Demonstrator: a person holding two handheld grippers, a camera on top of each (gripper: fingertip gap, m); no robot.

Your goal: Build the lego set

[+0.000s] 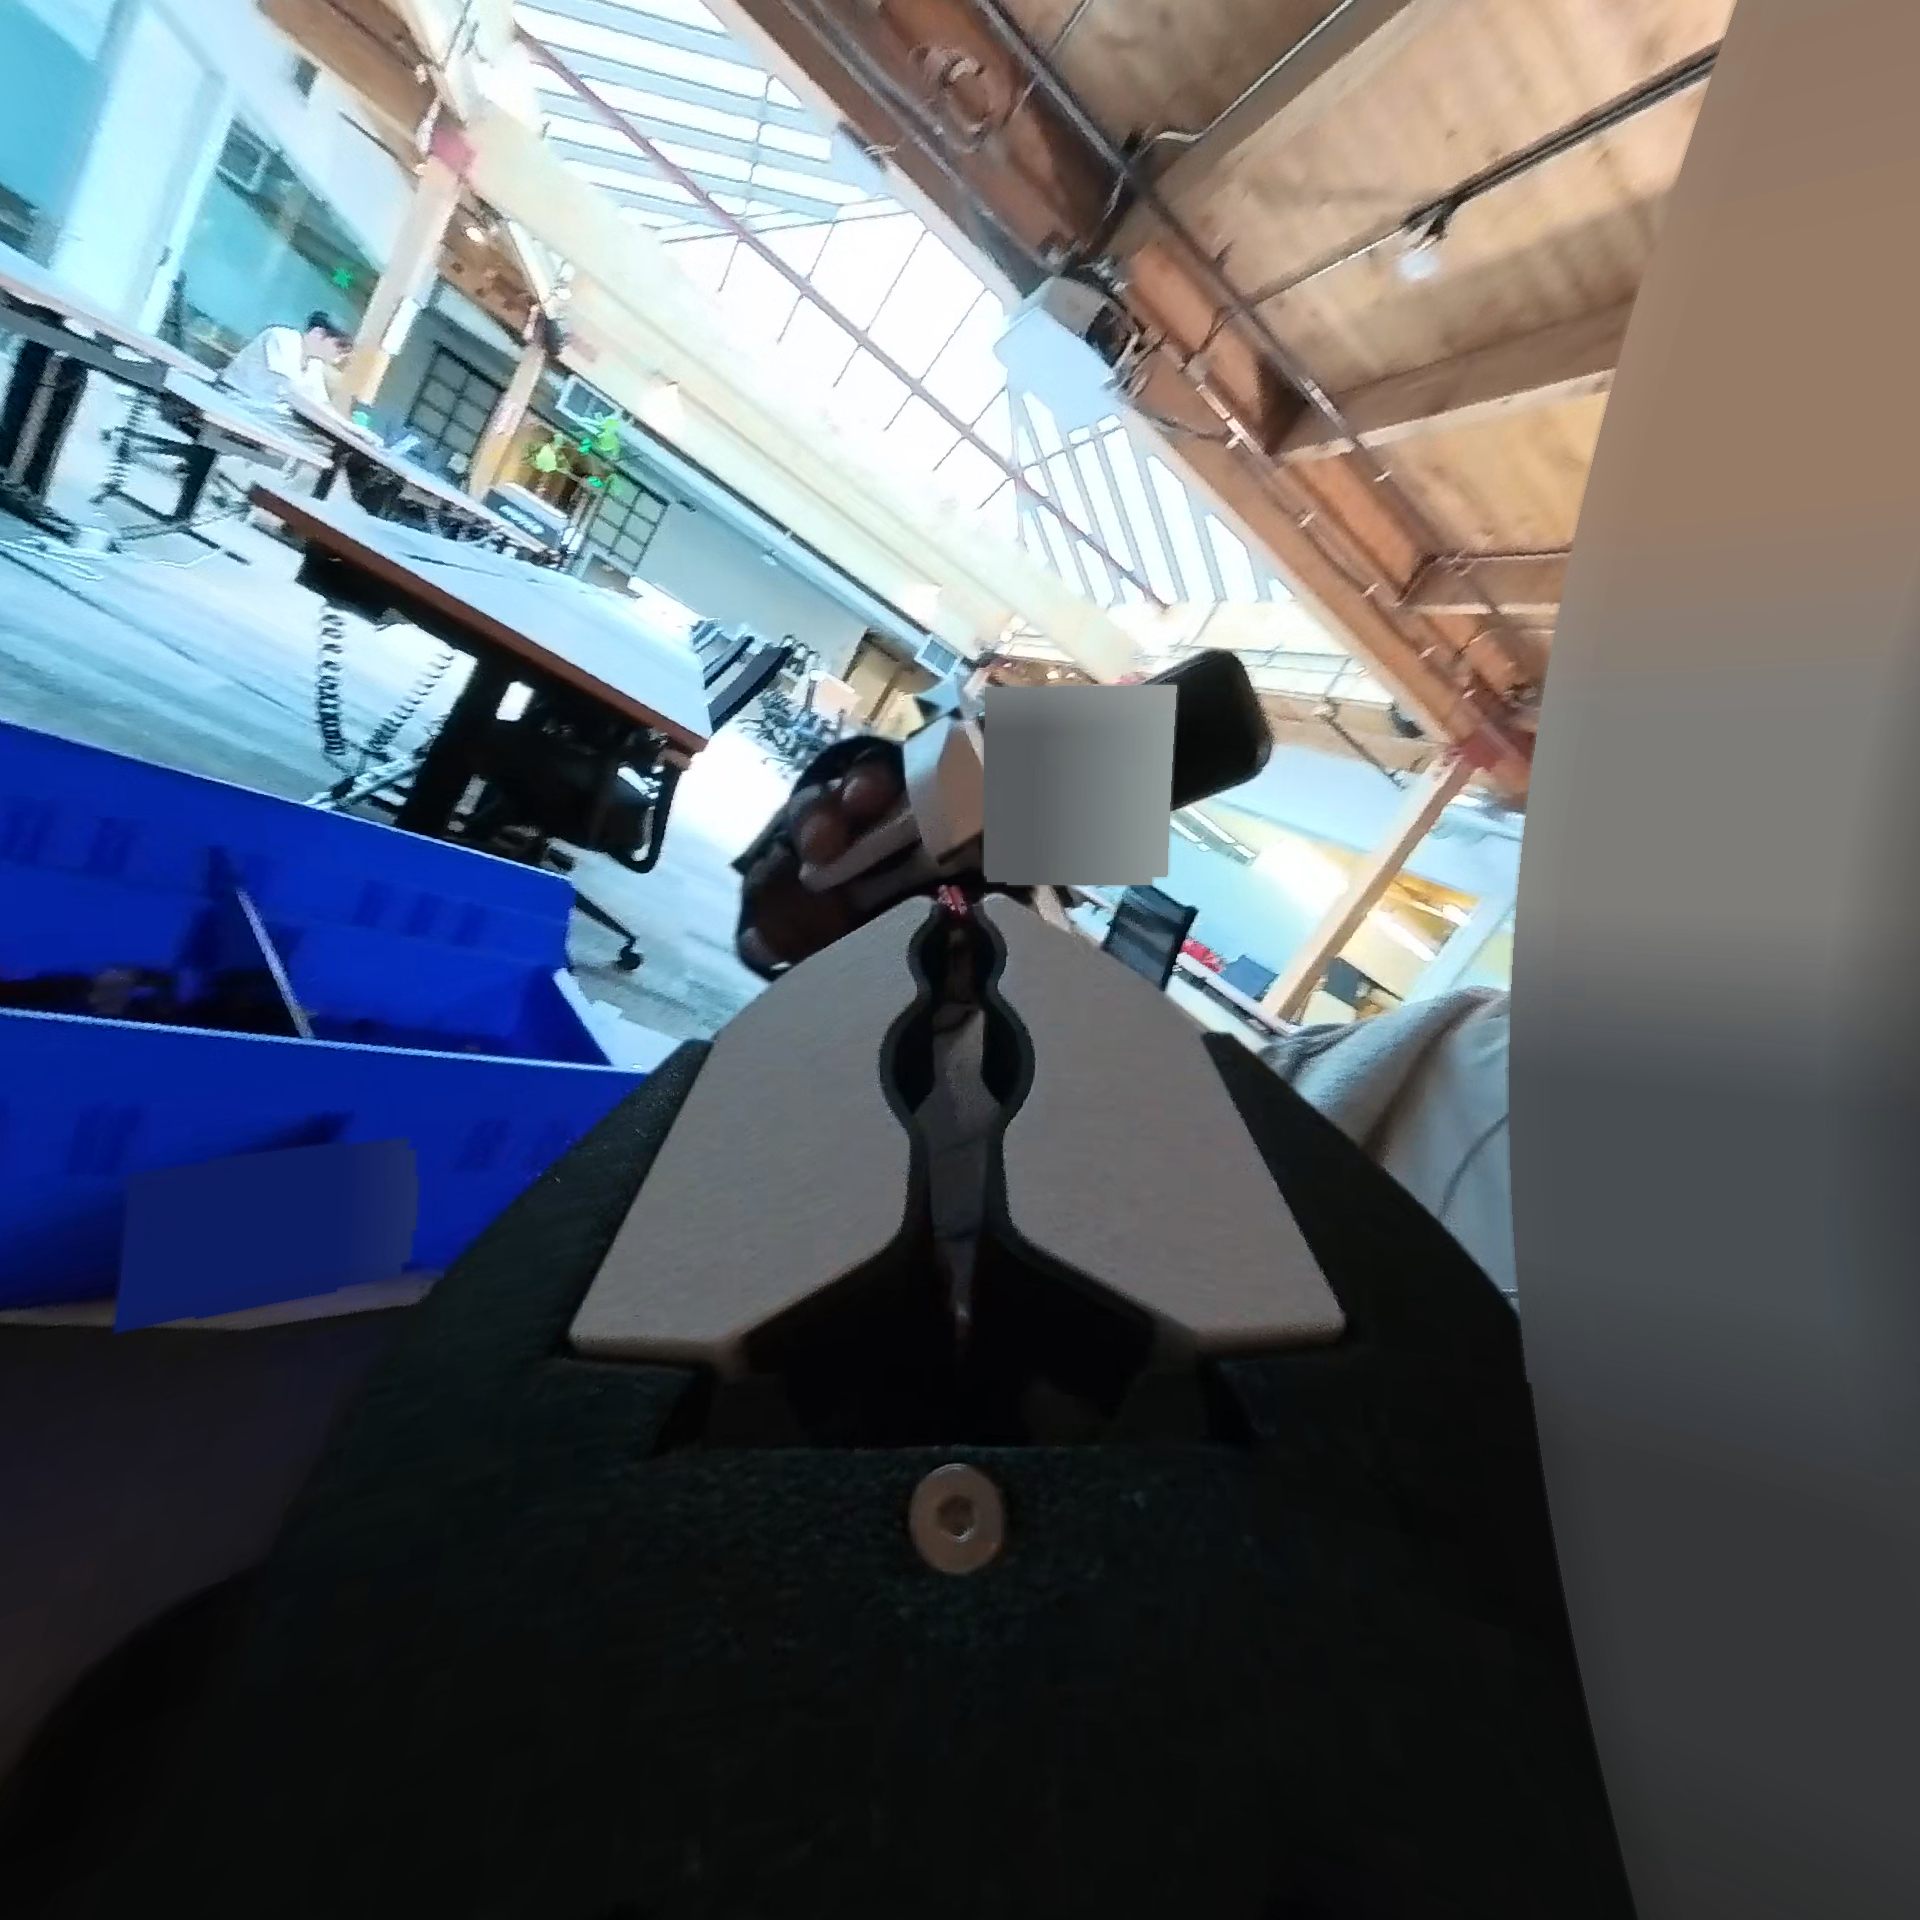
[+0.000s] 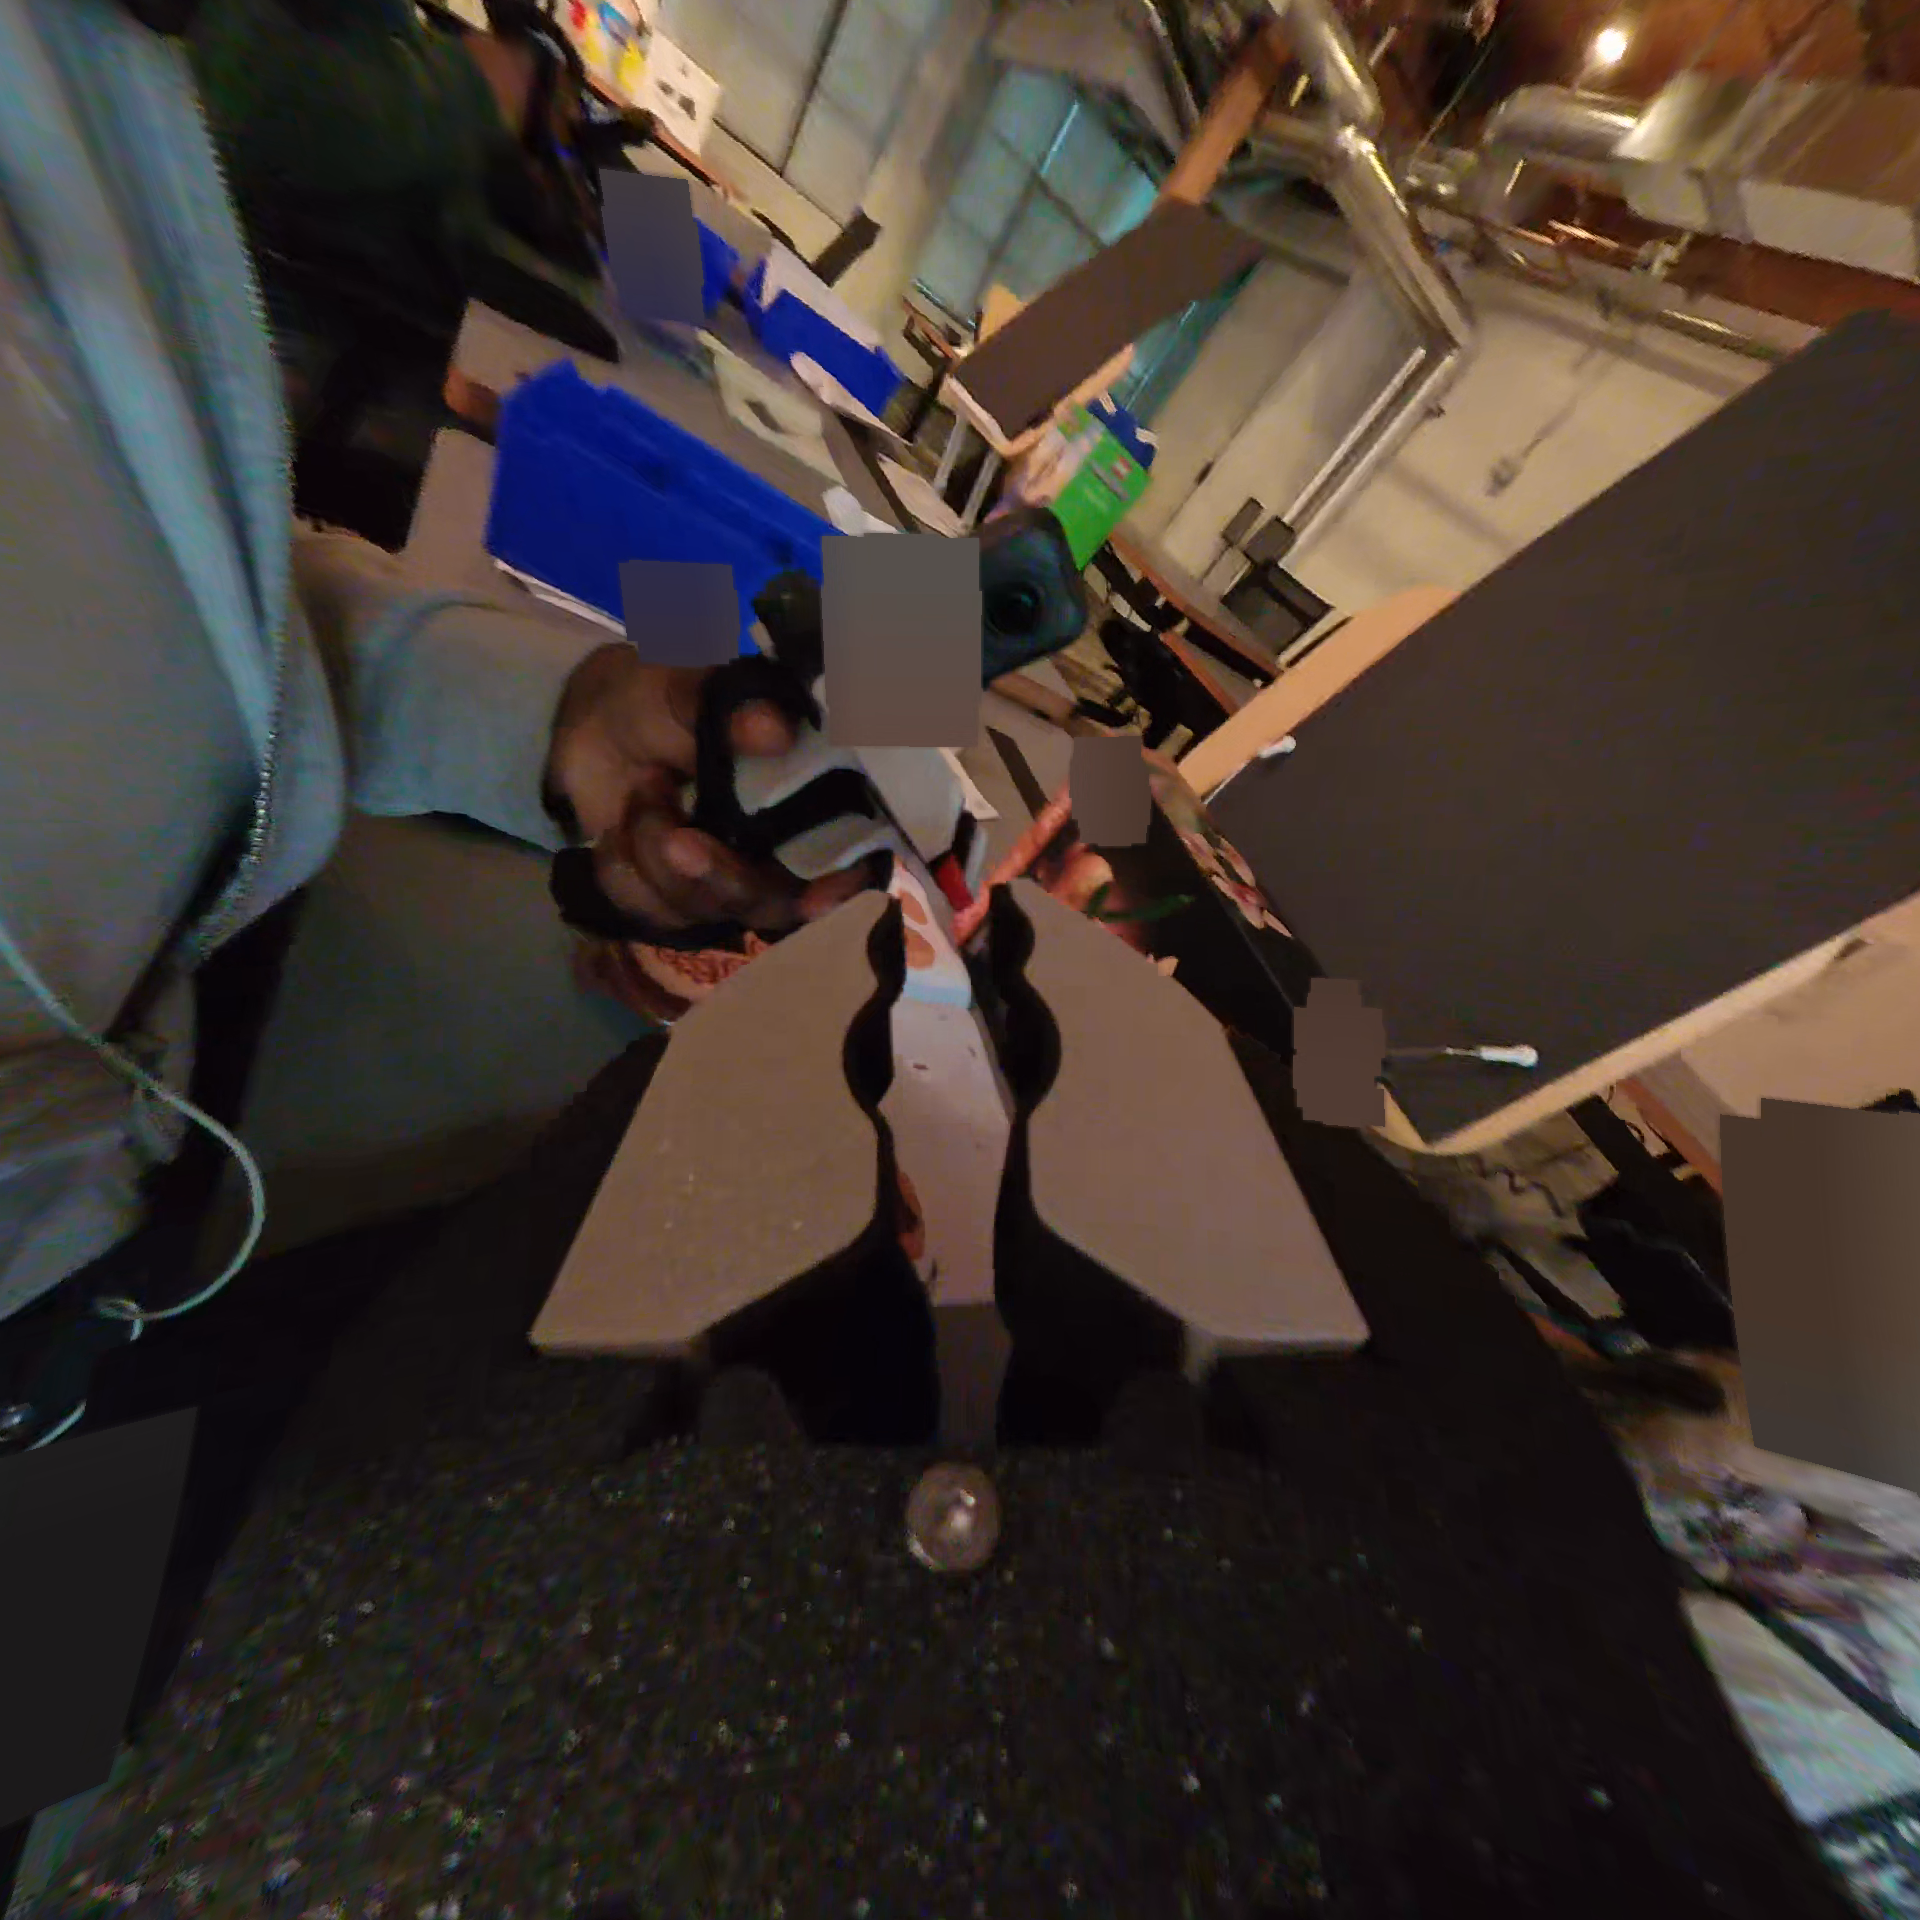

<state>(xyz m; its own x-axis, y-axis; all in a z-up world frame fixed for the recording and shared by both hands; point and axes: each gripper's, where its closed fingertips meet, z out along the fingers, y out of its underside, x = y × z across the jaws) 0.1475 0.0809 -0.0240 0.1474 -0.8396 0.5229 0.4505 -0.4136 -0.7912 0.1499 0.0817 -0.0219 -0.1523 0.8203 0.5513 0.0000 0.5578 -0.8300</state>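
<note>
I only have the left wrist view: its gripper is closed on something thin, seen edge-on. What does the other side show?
Observer: In the right wrist view a pale flat sheet with orange-brown spots runs toward the left gripper.
Operator: And the right gripper's fingers?
Observer: The right gripper has its fingers apart, with that sheet lying between them.
Operator: Anything to its right?
Observer: A cotton swab shows at the edge of a dark board.

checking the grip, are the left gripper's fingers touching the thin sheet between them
Touching: the left wrist view shows both fingers closed on the thin sheet.
</note>
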